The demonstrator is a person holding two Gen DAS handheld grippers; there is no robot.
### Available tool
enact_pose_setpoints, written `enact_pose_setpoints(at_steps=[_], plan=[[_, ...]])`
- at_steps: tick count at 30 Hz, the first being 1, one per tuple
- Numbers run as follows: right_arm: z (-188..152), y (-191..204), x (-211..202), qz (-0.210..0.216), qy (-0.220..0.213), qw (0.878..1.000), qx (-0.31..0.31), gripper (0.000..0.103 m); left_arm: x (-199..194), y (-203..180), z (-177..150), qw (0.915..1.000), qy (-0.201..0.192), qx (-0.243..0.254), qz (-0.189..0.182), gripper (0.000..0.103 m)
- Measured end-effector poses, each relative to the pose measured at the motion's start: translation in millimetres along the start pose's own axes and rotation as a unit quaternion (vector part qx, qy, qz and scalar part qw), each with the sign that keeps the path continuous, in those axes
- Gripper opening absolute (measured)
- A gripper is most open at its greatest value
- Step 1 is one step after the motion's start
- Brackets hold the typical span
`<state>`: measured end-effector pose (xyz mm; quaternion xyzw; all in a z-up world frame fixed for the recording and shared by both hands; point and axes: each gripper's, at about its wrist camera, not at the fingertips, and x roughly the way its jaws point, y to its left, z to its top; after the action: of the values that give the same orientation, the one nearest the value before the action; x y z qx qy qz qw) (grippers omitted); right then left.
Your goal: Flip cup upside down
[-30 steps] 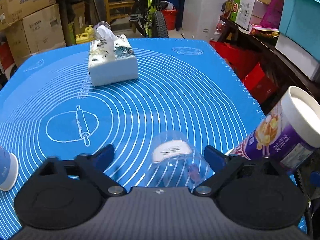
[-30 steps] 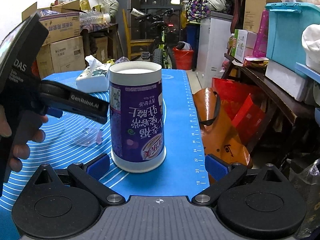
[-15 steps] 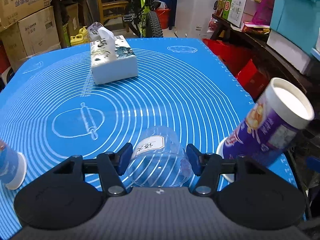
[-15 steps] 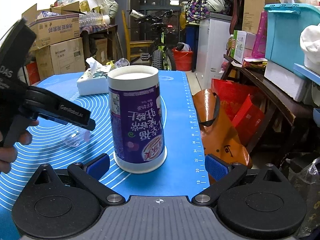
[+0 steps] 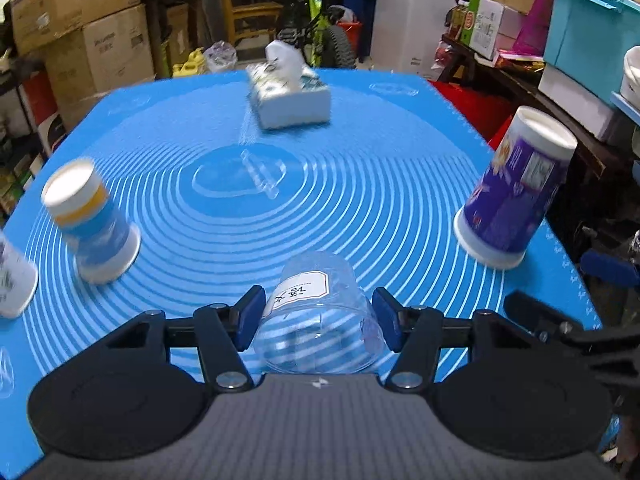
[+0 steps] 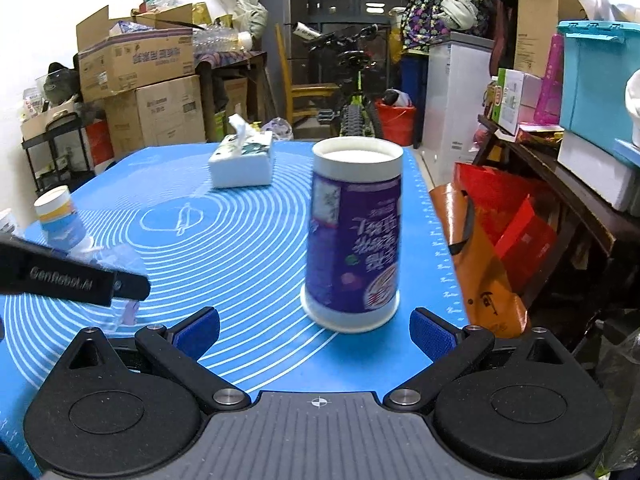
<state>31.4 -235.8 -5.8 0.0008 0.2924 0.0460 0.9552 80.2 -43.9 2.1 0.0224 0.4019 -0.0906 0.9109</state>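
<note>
A clear plastic cup (image 5: 316, 316) with a white label lies on its side between the fingers of my left gripper (image 5: 318, 316), which is shut on it above the blue mat (image 5: 360, 168). Its closed base points away from me. In the right wrist view the left gripper's black arm (image 6: 76, 280) shows at the left, and the clear cup (image 6: 120, 312) is only faintly seen under it. My right gripper (image 6: 316, 330) is open and empty, just short of a purple paper cup (image 6: 354, 236) that stands upside down on the mat.
The purple cup (image 5: 516, 188) stands at the mat's right edge. A blue and yellow paper cup (image 5: 90, 224) and another cup (image 5: 12, 280) stand upside down at the left. A tissue box (image 5: 290, 96) sits at the back. Shelves and boxes crowd the right side.
My left gripper closed on the clear cup and lifted it, drawing back and turning left so the left cups came into view. My right gripper stayed open and backed away a little.
</note>
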Motion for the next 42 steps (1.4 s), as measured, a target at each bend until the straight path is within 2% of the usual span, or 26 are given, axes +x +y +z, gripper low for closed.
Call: enact_pose_setpoints(at_steps=[5, 10, 12, 13, 14, 19, 42], plan=[[-4, 9, -2, 0.004, 0.005, 1.000, -0.002, 0.101, 7, 9, -13, 0.9999, 0.010, -0.004, 0.006, 0.061], [-6, 16, -1, 0.007, 0.010, 1.000, -0.003, 0.101, 6, 10, -16, 1.0000, 0.004, -0.004, 0.003, 0.063], [-6, 18, 0, 0.007, 0.011, 1.000, -0.006, 0.101, 8, 10, -17, 0.9999, 0.009, -0.005, -0.005, 0.077], [-7, 19, 0, 0.008, 0.011, 1.000, -0.007, 0.101, 8, 10, -19, 0.9999, 0.007, -0.007, -0.011, 0.089], [-7, 20, 0, 0.007, 0.011, 1.000, -0.008, 0.101, 7, 10, -20, 0.9999, 0.001, -0.008, -0.015, 0.093], [-6, 18, -1, 0.001, 0.011, 1.000, -0.008, 0.101, 6, 4, -21, 0.9999, -0.014, 0.009, -0.003, 0.093], [-2, 23, -6, -0.005, 0.009, 1.000, -0.015, 0.101, -6, 15, -15, 0.9995, -0.026, -0.011, -0.015, 0.094]])
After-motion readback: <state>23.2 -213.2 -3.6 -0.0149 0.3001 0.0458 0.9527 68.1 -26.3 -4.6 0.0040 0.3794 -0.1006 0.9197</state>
